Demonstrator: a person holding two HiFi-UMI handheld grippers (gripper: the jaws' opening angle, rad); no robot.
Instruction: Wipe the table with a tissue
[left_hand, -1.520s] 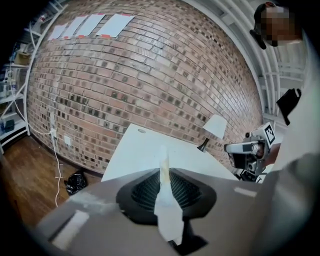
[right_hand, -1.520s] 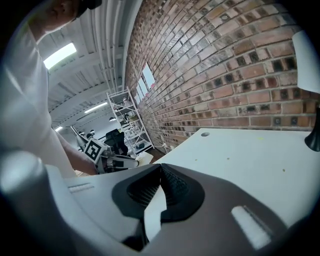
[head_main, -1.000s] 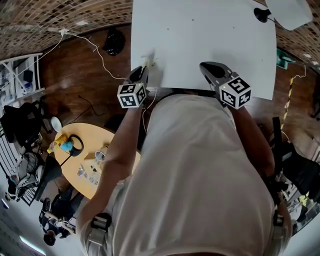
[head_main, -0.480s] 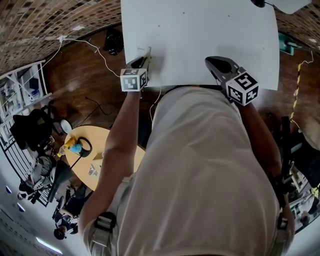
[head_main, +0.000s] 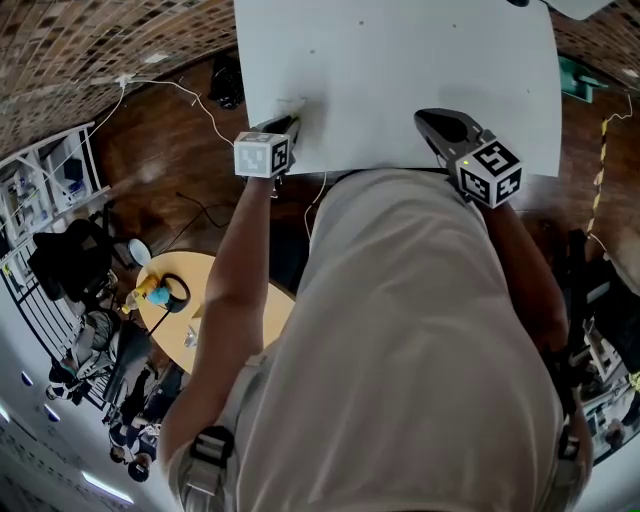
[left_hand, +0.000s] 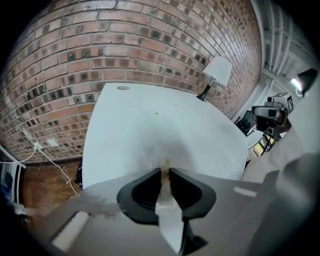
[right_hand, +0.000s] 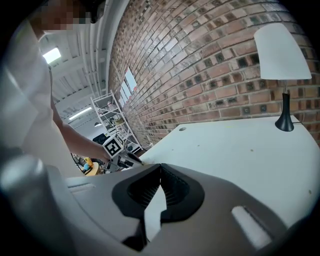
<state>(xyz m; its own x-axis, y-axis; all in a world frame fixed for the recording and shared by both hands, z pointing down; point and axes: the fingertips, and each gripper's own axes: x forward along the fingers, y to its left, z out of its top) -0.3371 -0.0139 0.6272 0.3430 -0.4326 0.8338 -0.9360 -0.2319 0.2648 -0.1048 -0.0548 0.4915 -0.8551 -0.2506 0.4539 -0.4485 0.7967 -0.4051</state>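
Brick wall (left_hand: 125, 45) stands behind a white table (head_main: 400, 60), which is bare except for a lamp (right_hand: 280, 55) at its far end. The left gripper (head_main: 285, 125) tilts steeply down over the table's near left corner. Its jaws have just been closing and now pinch a tissue (left_hand: 164, 172) between their tips. A thin strip of it is trapped there and the rest bunches just beyond them, toward the tabletop. The steep angle seems meant to put the loose wad, not the hard tips, against the surface. White tissue on a white top is hard to read, so I cannot say for sure that it touches yet.

The right gripper (head_main: 432, 122) hangs over the near edge, well apart from the left one. Its jaws are together with nothing between them, and it seems parked out of the wiping path. Starting at a corner suggests strokes will run across the top from there, so most of the table probably remains to be wiped.
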